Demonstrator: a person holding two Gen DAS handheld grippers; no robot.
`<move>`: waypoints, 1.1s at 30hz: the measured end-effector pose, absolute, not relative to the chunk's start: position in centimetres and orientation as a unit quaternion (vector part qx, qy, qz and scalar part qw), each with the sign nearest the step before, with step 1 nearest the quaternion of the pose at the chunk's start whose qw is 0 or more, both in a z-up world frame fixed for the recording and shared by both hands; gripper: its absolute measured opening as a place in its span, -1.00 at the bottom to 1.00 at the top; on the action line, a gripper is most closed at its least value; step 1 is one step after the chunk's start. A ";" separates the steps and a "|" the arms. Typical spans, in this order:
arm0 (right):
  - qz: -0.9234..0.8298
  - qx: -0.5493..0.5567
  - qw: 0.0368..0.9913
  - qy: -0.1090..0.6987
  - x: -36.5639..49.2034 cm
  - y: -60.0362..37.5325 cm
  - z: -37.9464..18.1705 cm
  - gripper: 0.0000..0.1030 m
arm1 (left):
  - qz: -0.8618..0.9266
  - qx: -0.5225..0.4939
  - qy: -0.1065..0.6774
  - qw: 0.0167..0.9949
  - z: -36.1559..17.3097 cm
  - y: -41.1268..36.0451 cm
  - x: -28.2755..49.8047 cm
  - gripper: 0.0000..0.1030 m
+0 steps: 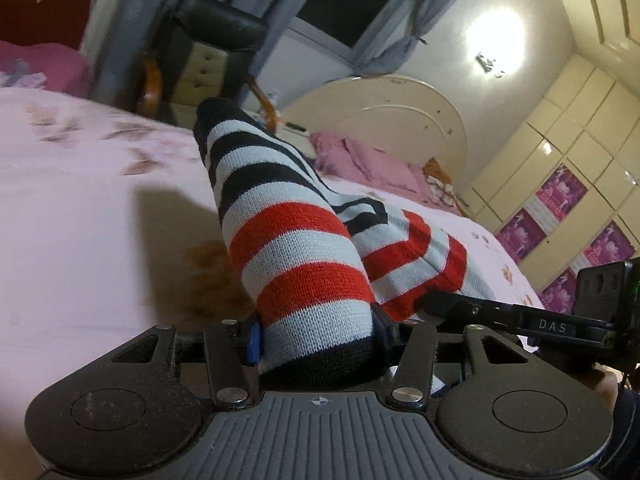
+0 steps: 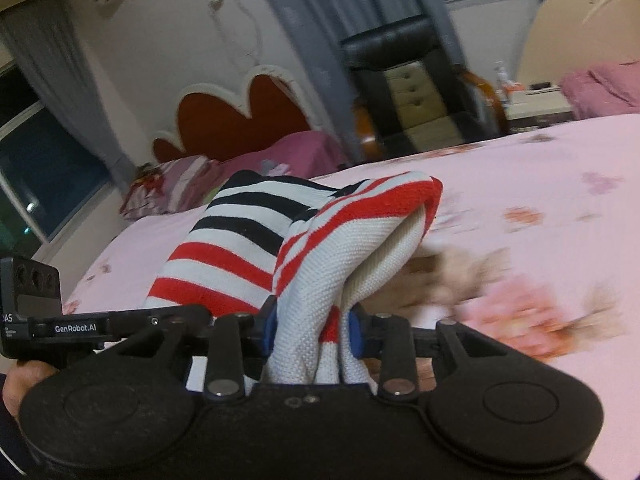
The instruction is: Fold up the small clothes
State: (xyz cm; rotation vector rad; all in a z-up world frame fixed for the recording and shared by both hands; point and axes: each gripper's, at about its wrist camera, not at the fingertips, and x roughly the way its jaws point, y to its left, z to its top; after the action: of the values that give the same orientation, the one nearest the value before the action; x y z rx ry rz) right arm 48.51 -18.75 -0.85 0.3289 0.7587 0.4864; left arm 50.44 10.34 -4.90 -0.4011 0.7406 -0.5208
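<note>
We have the striped garment (image 1: 304,264) lifted off the pink bed (image 1: 80,200), left gripper (image 1: 316,340) and right gripper (image 2: 312,328) each clamped half-closed on an end. Mid-fold, we judge: next, bring the ends together. Only the right view shows its pale inside.

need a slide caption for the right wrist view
Right gripper clamps bunched striped knit garment above the pink floral bedsheet.
</note>
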 end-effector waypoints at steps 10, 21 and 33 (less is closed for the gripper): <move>0.292 0.162 0.856 0.396 45.6 -8.8 -3.9 -0.36 | -0.221 -0.210 0.369 0.878 -9.1 21.1 44.2 -0.02; 0.208 0.223 0.859 0.412 43.9 -11.9 -5.8 -0.33 | -0.160 -0.185 0.344 0.907 -9.1 23.6 40.0 0.22; 0.225 -0.091 0.881 0.407 39.4 -4.0 -3.5 -0.82 | -0.203 -0.006 0.316 0.927 -8.3 15.9 37.2 -0.16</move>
State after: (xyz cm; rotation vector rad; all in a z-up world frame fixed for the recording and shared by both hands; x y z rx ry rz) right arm 39.37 -4.01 -3.48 -0.1893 0.8481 0.4685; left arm 37.19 15.87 -8.27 -0.0118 0.6478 -0.4168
